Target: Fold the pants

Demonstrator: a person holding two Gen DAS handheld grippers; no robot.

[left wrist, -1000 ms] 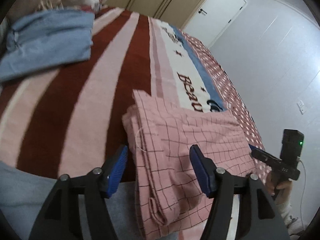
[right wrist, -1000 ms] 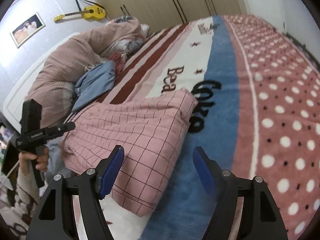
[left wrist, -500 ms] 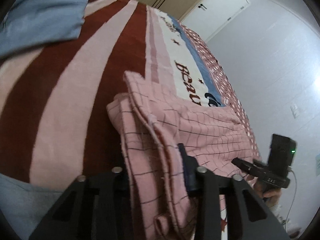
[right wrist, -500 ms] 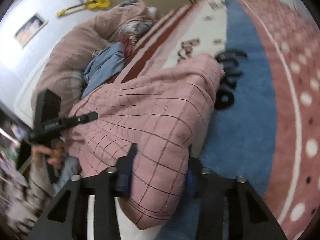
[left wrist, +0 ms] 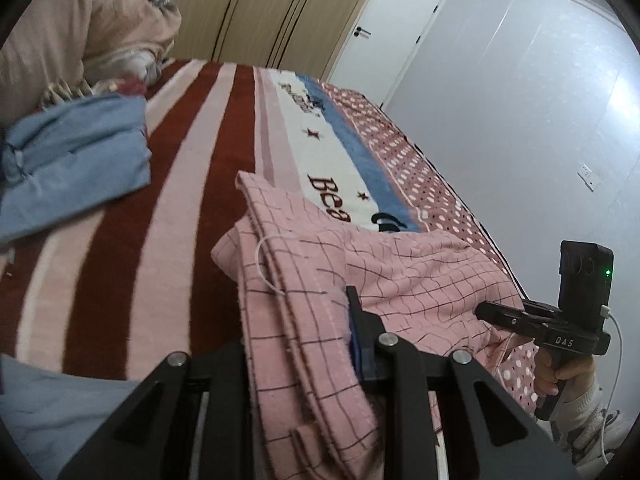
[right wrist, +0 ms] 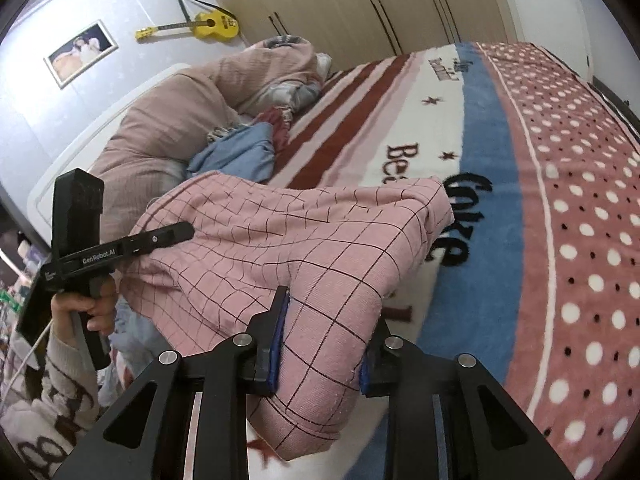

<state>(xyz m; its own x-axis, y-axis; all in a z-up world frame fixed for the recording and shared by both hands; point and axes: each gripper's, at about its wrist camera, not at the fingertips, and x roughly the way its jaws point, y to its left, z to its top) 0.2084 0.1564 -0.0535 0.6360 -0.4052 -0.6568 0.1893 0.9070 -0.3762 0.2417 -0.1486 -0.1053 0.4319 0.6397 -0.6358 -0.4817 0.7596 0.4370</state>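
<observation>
A: So, where are the pink checked fabric pants [left wrist: 400,276] right now?

B: Bunched on the striped and polka-dotted fleece blanket [right wrist: 560,208] that covers the bed, near its front edge, with both near corners caught in the tools.

A: And the left gripper [left wrist: 304,344]?

B: Its jaws have just been closing and are now pinched on a thick fold of the pants; the cloth fills the gap and drapes over the black frame.

A: The right gripper [right wrist: 320,344]?

B: The same: its jaws have just been closing, and its blue pads [right wrist: 278,340] press on the other bunched corner, which hangs down between the fingers.

A: Anything else on the bed?

B: A crumpled light blue garment [left wrist: 72,160] lies well apart from the pants, beside a heap of dusty pink bedding [right wrist: 168,120]. A yellow guitar [right wrist: 200,26] hangs on the wall behind.
</observation>
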